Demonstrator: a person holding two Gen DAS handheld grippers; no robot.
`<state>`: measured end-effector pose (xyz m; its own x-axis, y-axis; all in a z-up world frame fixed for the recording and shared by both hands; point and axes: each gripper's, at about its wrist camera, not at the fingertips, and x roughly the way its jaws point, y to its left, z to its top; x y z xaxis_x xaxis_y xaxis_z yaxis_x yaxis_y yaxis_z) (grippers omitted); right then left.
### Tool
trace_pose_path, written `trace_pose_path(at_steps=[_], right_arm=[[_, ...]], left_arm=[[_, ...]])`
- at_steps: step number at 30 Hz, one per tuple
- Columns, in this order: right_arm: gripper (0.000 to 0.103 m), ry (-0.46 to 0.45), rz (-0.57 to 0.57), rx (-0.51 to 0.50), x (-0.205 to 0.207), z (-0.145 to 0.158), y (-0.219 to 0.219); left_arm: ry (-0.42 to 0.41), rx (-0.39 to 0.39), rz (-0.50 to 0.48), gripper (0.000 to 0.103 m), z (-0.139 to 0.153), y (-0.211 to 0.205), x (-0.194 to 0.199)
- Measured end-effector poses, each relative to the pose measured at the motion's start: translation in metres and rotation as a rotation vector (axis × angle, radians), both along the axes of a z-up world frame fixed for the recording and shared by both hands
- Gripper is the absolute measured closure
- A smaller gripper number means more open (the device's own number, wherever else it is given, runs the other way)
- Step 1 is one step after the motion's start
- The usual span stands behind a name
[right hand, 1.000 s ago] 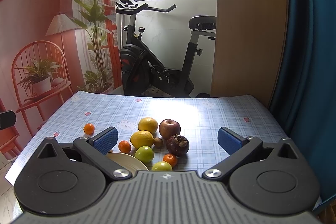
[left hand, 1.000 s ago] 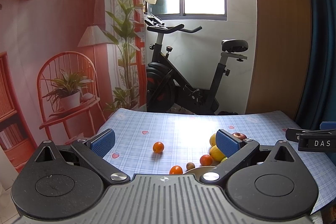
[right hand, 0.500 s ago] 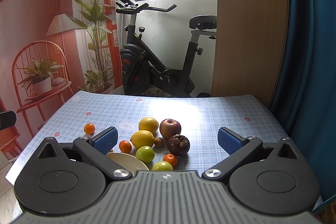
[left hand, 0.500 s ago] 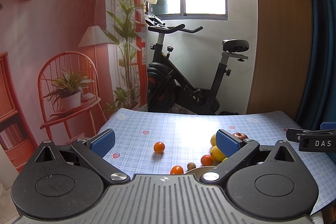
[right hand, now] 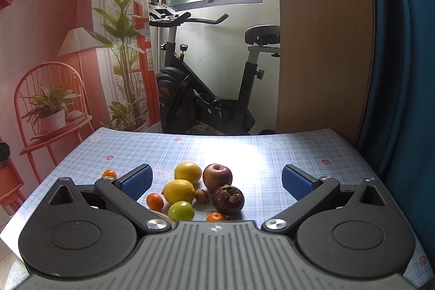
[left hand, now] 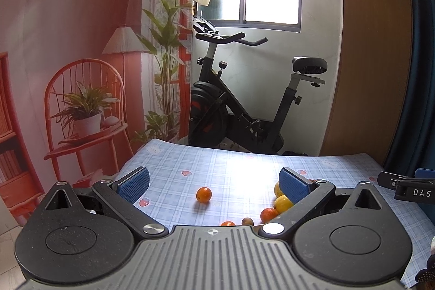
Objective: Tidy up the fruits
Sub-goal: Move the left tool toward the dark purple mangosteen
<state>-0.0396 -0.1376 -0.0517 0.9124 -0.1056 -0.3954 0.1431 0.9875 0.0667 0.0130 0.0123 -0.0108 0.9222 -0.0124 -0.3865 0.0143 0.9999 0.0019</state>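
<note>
Fruit lies on a blue checked tablecloth (right hand: 272,154). In the right wrist view I see two lemons (right hand: 187,171) (right hand: 178,190), a red apple (right hand: 217,177), a dark mangosteen (right hand: 228,199), a green fruit (right hand: 181,210), a small brown fruit (right hand: 201,195) and small oranges (right hand: 155,201) (right hand: 216,216) (right hand: 109,173). A plate rim (right hand: 164,216) peeks out beside my gripper body. My right gripper (right hand: 216,180) is open and empty above the pile. My left gripper (left hand: 214,182) is open and empty; a lone orange (left hand: 204,194) lies between its fingers, lemons (left hand: 282,203) at its right.
An exercise bike (right hand: 206,89) stands beyond the table's far edge. A wooden panel (right hand: 323,45) and a blue curtain (right hand: 402,45) are at the right, a printed backdrop (left hand: 68,45) at the left. The right gripper's finger (left hand: 402,185) shows in the left wrist view.
Both grippers have dipped slightly toward the table. The plate is more hidden under the right gripper's body. No fruit has moved; both stay open.
</note>
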Motion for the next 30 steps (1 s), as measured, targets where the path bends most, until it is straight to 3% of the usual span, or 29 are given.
trace_pose_path(at_steps=[3,6,13,16,24,30], right_arm=[[0.0,-0.015,-0.037,0.037,0.012,-0.017,-0.015],[0.0,-0.002,0.023,0.1,0.02,-0.031,-0.026],[0.0,-0.033,0.011,0.105,0.028,-0.058,-0.029],[0.0,-0.009,0.03,0.122,0.037,-0.065,-0.032],[0.0,0.01,0.071,0.033,0.054,-0.065,-0.038],[0.0,0.013,0.101,-0.095,0.073,-0.064,-0.035]], left_arm=[[0.009,-0.027,-0.027,0.001,-0.009,0.005,0.016],[0.06,-0.093,-0.037,0.002,-0.02,0.012,0.032],[0.15,-0.125,-0.055,0.005,-0.042,0.019,0.061],[0.173,-0.095,-0.04,0.005,-0.048,0.021,0.071],[0.162,-0.04,-0.065,0.006,-0.047,0.018,0.089],[0.141,-0.031,-0.097,0.014,-0.048,0.015,0.099]])
